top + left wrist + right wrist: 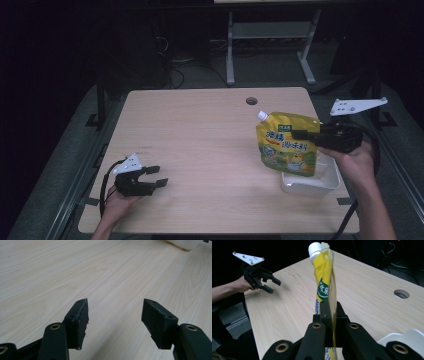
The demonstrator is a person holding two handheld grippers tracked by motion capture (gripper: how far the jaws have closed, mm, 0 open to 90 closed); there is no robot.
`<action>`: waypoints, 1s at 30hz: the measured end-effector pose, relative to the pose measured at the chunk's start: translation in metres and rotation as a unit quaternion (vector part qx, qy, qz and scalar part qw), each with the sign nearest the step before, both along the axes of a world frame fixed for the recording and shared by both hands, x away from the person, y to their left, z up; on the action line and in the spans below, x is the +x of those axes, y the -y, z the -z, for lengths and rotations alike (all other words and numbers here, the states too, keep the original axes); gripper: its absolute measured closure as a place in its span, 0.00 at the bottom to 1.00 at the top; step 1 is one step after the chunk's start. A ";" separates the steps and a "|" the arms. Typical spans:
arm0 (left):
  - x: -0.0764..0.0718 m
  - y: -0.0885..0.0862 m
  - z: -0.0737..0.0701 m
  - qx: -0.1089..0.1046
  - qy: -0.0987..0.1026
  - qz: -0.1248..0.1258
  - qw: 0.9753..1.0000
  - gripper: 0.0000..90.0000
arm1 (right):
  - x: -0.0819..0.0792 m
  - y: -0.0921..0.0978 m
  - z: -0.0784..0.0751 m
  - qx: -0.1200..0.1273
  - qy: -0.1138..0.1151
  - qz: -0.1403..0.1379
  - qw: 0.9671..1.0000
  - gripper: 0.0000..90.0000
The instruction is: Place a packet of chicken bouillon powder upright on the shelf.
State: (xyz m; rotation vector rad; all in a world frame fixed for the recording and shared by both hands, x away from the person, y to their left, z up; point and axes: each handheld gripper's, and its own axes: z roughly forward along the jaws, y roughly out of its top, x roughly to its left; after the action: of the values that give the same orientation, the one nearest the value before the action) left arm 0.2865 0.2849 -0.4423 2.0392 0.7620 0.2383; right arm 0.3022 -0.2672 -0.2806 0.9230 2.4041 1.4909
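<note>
- The right gripper has its jaws clamped on the yellow spout pouch, holding it upright above the white tray near the table's right front corner.
- The pouch is printed, its white cap uppermost.
- The left gripper gapes wide, holding nothing, at the left front corner.

Your right gripper clamps the upper right edge of the yellow spouted pouch, holding it upright with its white cap at the top left corner. The pouch's lower part hangs in front of the white tray, which sits near the table's right front corner. Your left gripper rests low over the front left of the table, its 2 jaws spread apart and pointing right, well apart from the pouch. A round hole shows near the table's far edge.
</note>
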 end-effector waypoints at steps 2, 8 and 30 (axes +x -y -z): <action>0.000 -0.001 0.000 0.000 0.000 -0.001 1.000 0.42 | -0.002 0.004 0.000 -0.001 0.000 0.004 1.000 1.00; 0.000 -0.002 0.000 -0.003 0.000 -0.003 1.000 0.42 | -0.006 0.016 0.002 0.001 -0.001 0.016 1.000 1.00; 0.000 0.001 0.001 -0.001 -0.002 0.000 1.000 0.43 | -0.012 0.051 0.023 0.018 -0.019 0.059 0.998 1.00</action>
State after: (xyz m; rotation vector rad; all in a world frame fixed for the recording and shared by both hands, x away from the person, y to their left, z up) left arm 0.2868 0.2840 -0.4438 2.0378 0.7655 0.2326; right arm 0.2906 -0.3186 -0.3039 1.0900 2.3126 1.4907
